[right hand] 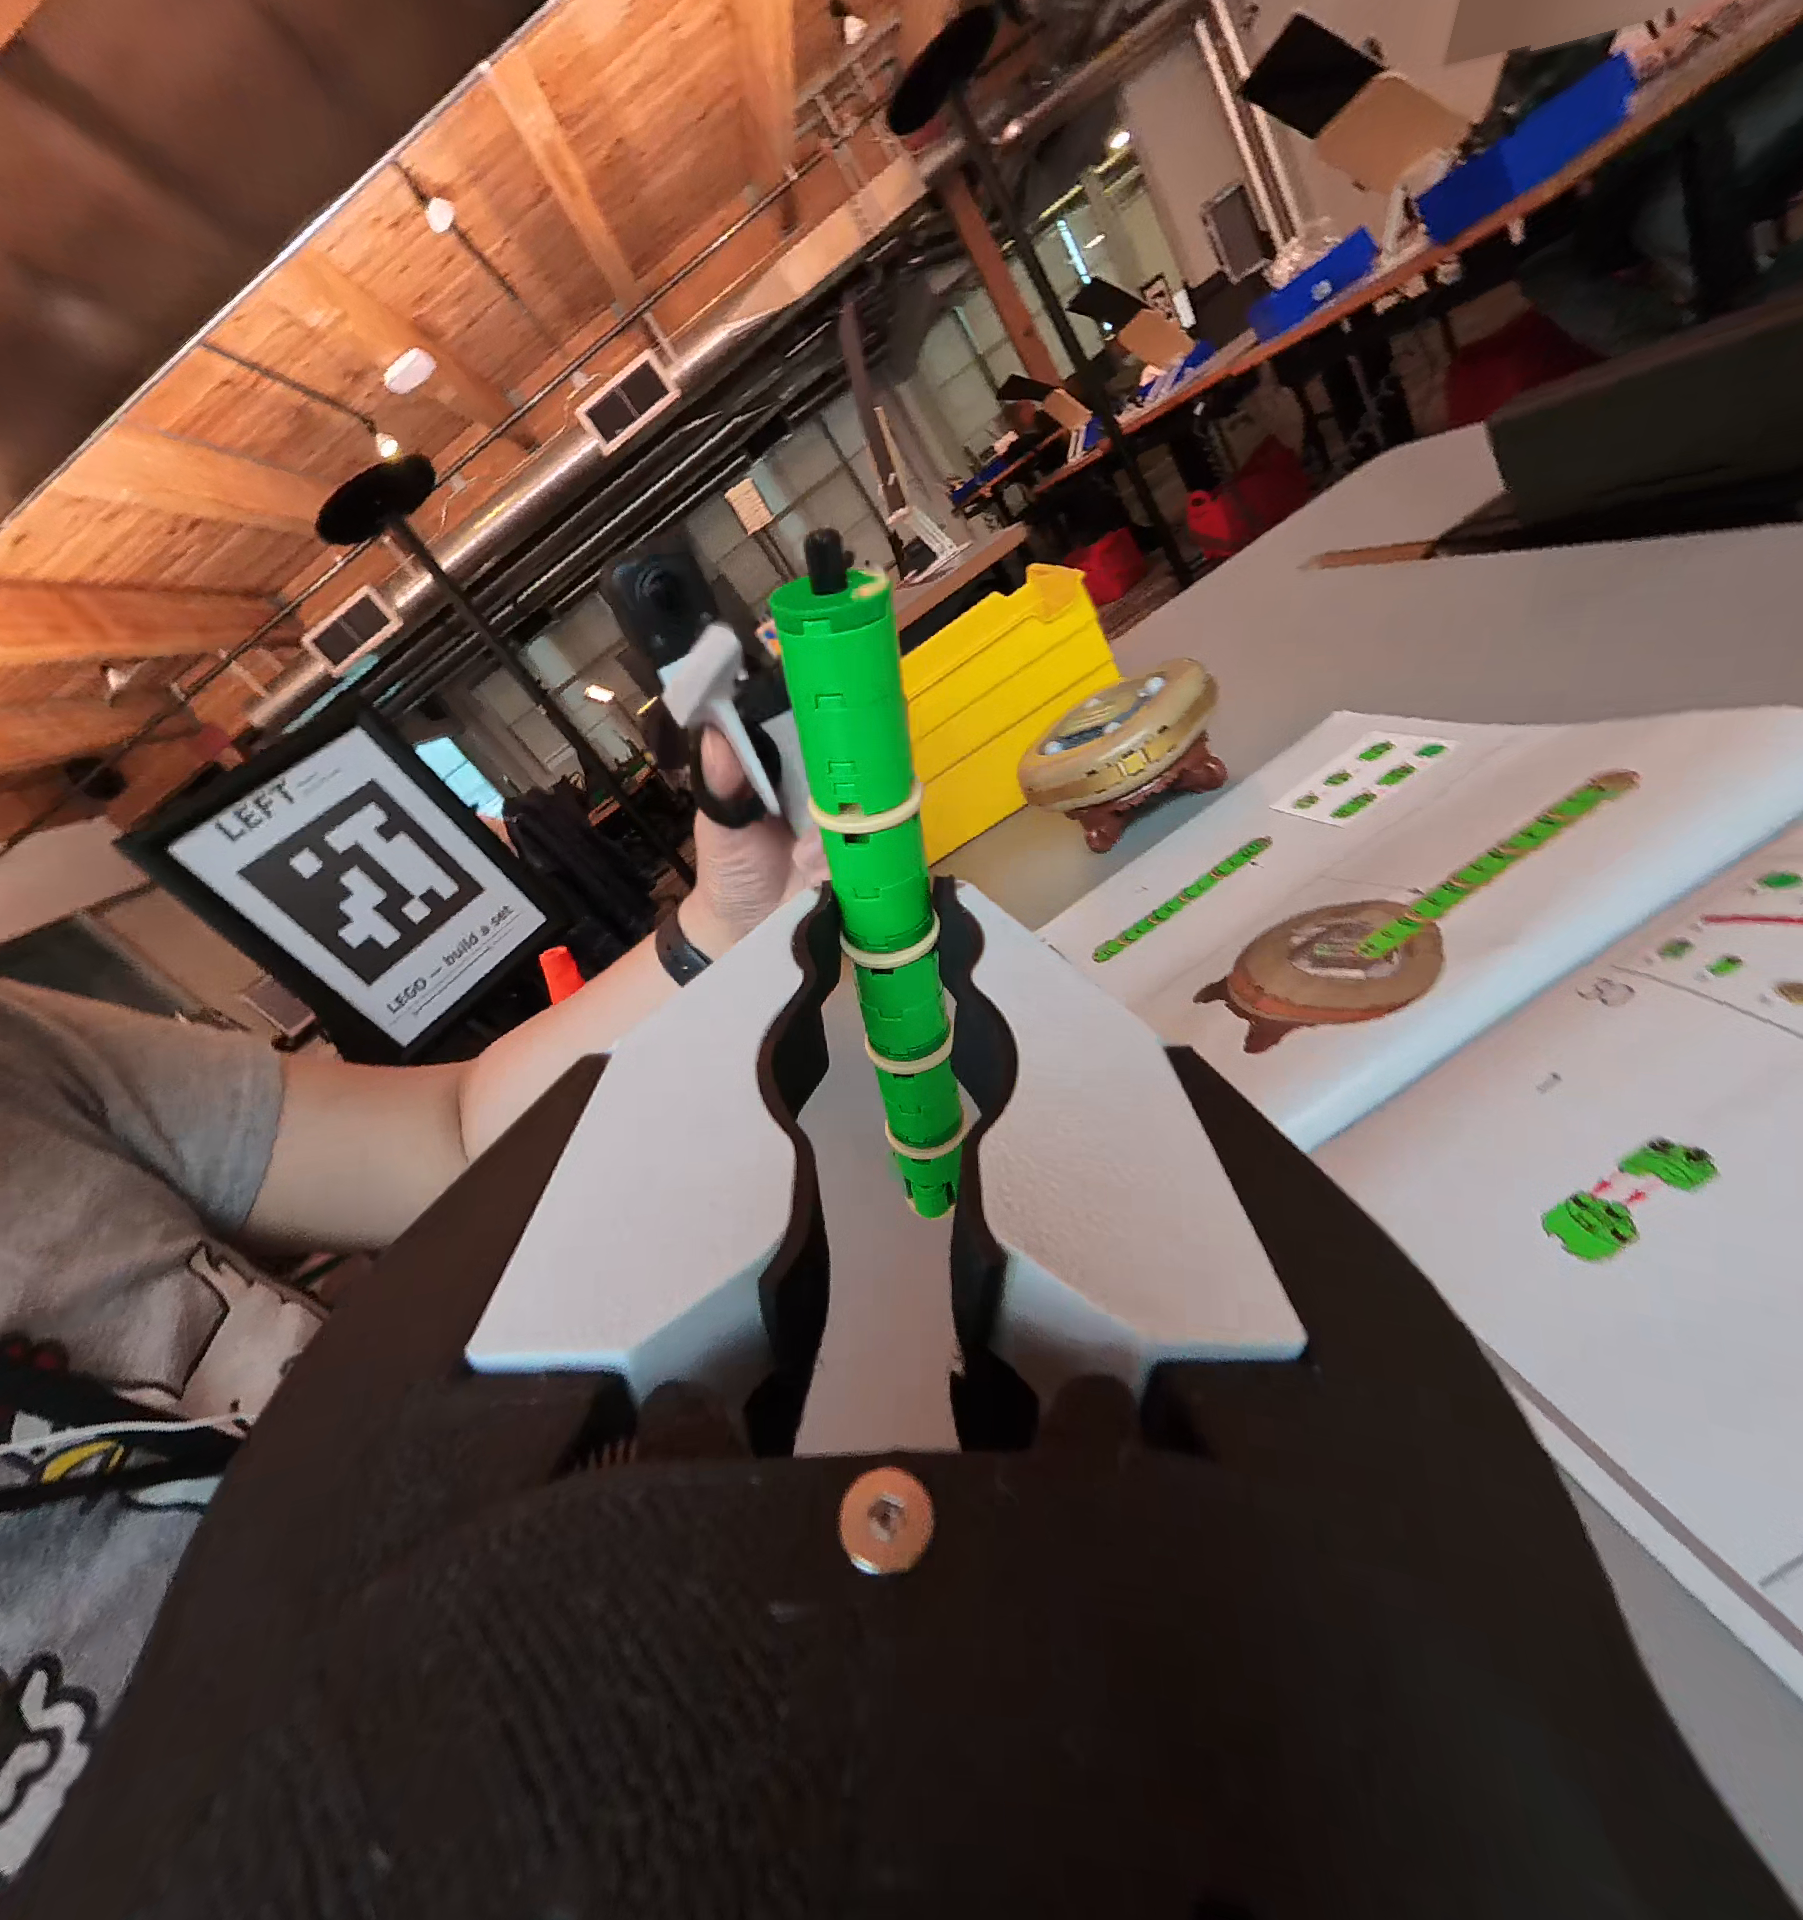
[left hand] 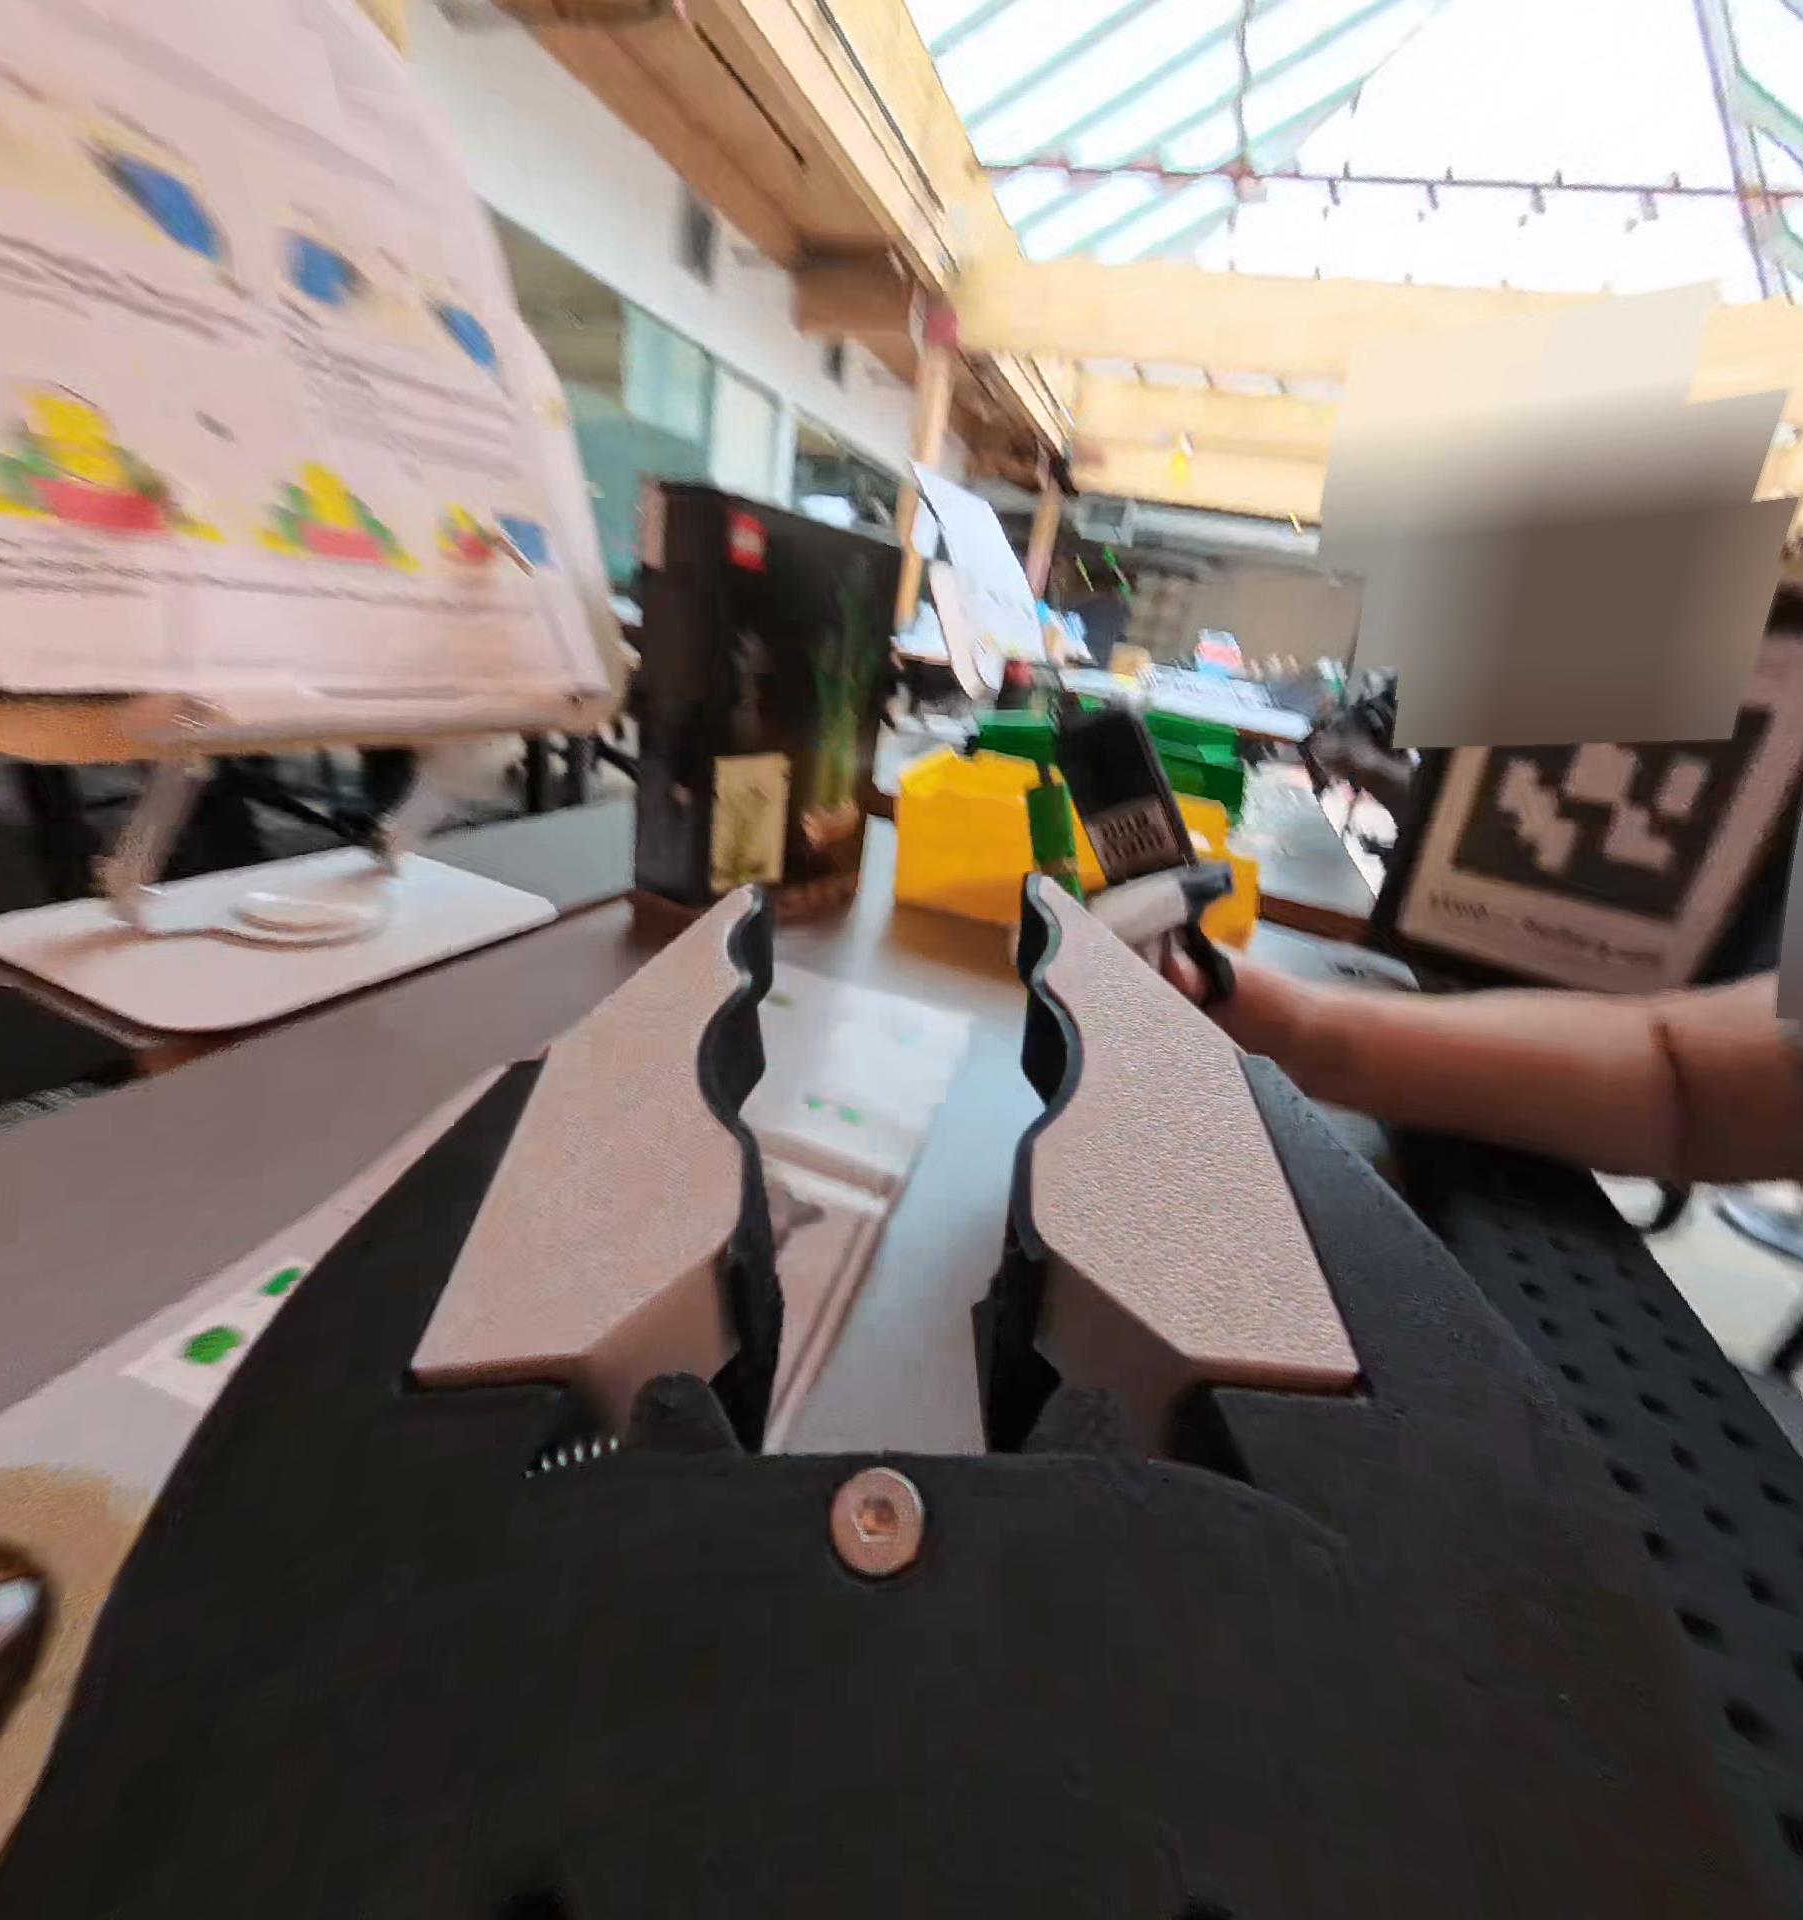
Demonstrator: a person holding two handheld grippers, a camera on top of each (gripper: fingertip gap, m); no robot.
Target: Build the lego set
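My right gripper [right hand: 889, 920] is shut on a green bamboo-like lego stalk [right hand: 855, 748] with cream rings and a black axle tip. It holds the stalk upright above the table. The stalk also shows far off in the left wrist view [left hand: 1051, 831]. A round tan lego pot base [right hand: 1125, 753] on brown feet stands on the table beyond the stalk, beside the open instruction booklet [right hand: 1499, 987]. My left gripper [left hand: 892, 935] is open and empty, raised over the table.
A yellow bin [right hand: 1001, 686] stands behind the pot base. A black lego box [left hand: 762, 686] stands at the back of the table. An instruction sheet on a white stand [left hand: 232, 364] is at the left. A framed marker board [left hand: 1562, 831] is at the right. My hands' fingertips stand some 12 cm from each other. The right gripper is farther from the round tan lego pot base [right hand: 1125, 753], some 25 cm, than the left, some 15 cm.
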